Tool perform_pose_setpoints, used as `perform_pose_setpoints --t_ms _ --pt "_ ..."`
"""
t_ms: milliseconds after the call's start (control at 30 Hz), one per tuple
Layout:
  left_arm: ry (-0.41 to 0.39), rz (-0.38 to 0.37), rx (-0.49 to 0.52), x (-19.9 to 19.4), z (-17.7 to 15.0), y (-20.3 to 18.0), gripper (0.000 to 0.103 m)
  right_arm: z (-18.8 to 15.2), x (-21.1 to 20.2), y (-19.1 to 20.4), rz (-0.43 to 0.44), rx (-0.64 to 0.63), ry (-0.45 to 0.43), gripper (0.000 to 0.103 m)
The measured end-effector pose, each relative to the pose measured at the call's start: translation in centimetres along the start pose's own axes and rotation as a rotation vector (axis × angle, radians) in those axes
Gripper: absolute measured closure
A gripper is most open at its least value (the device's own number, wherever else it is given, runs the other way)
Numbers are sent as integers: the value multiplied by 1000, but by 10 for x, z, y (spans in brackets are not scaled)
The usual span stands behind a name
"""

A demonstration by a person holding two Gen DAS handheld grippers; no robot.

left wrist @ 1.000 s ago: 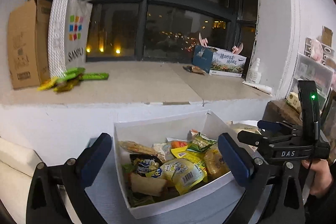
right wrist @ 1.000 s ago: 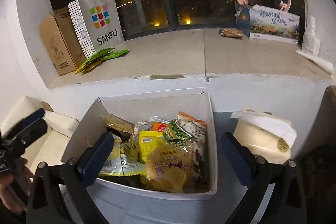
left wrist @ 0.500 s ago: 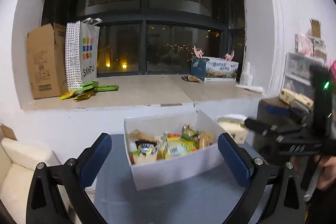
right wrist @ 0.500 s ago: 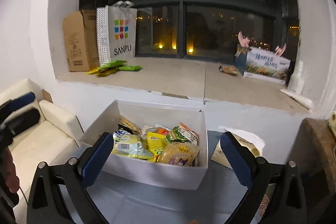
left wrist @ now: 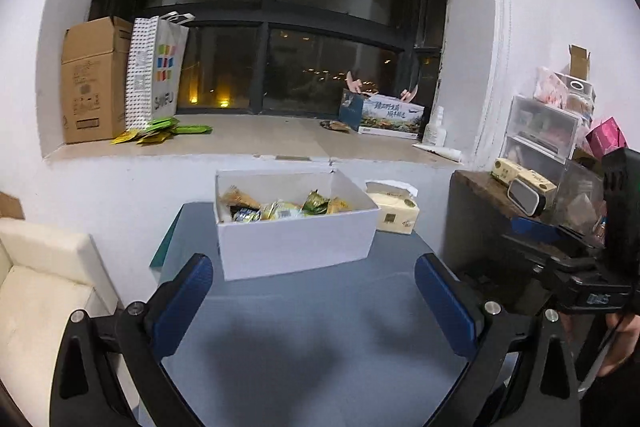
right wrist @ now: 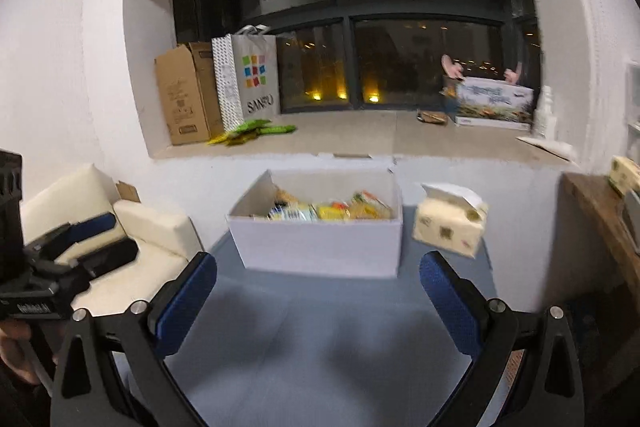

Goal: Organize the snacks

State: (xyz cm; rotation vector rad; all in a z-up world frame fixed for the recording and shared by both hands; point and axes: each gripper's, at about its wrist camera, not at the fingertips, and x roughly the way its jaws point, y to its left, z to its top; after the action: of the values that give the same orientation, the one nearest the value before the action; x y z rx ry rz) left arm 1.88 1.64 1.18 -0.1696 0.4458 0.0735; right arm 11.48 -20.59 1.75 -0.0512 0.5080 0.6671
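A white open box (left wrist: 296,245) (right wrist: 320,247) stands on the blue-grey table (left wrist: 312,339) against the wall. It holds several snack packets (left wrist: 280,211) (right wrist: 328,211), yellow, green and dark. My left gripper (left wrist: 314,291) is open and empty, well short of the box. My right gripper (right wrist: 318,289) is open and empty, also short of the box. Each gripper shows at the edge of the other's view: the right one at the right of the left wrist view, the left one at the left of the right wrist view.
A tissue pack (left wrist: 394,213) (right wrist: 450,223) sits right of the box. The window sill (left wrist: 260,139) holds a cardboard box (left wrist: 94,81), a SANFU bag (left wrist: 154,71), green packets (left wrist: 160,129) and a printed carton (left wrist: 384,113). A cream sofa (right wrist: 132,239) is left, a cluttered wooden shelf (left wrist: 492,191) right.
Both grippers have drawn back and away from the box, which now looks smaller and farther off. Both stay open and empty.
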Motion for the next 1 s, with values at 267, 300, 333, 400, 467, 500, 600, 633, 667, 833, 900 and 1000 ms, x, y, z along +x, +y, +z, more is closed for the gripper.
perform_pose_setpoints --t_ms 267,300,333,400,467,500,600,633,667,833,900,1000 --pt "-19 29 29 -29 -6 -14 0 -10 -40 6 20 -28 -2 0" --pt "-20 30 33 -30 -5 -15 0 -12 -41 7 16 -28 -1 0" --pt "-22 27 33 -31 -5 -16 0 -13 -41 8 16 -29 2 0" --pt "-20 24 37 -30 -3 -17 0 -15 -40 9 21 -32 16 0" --pt "-15 28 42 -29 -4 -18 0 -17 -39 10 22 -38 18 0" --pt "-14 28 47 -29 -4 -18 0 -17 -38 10 24 -36 21 0" --pt "-15 28 48 -29 -3 -18 0 -17 -37 11 26 -34 23 0" --pt "-15 28 46 -29 -3 -18 0 -18 -38 11 30 -37 22 0" --pt "-13 28 44 -29 -3 -17 0 -18 -38 12 32 -38 21 0" --pt "0 26 55 -26 -4 -19 0 -17 -39 14 38 -43 21 0" --pt "1 27 56 -26 -4 -21 0 -17 -39 15 40 -41 19 0" --pt "0 32 59 -26 -4 -21 0 -16 -39 14 40 -40 18 0"
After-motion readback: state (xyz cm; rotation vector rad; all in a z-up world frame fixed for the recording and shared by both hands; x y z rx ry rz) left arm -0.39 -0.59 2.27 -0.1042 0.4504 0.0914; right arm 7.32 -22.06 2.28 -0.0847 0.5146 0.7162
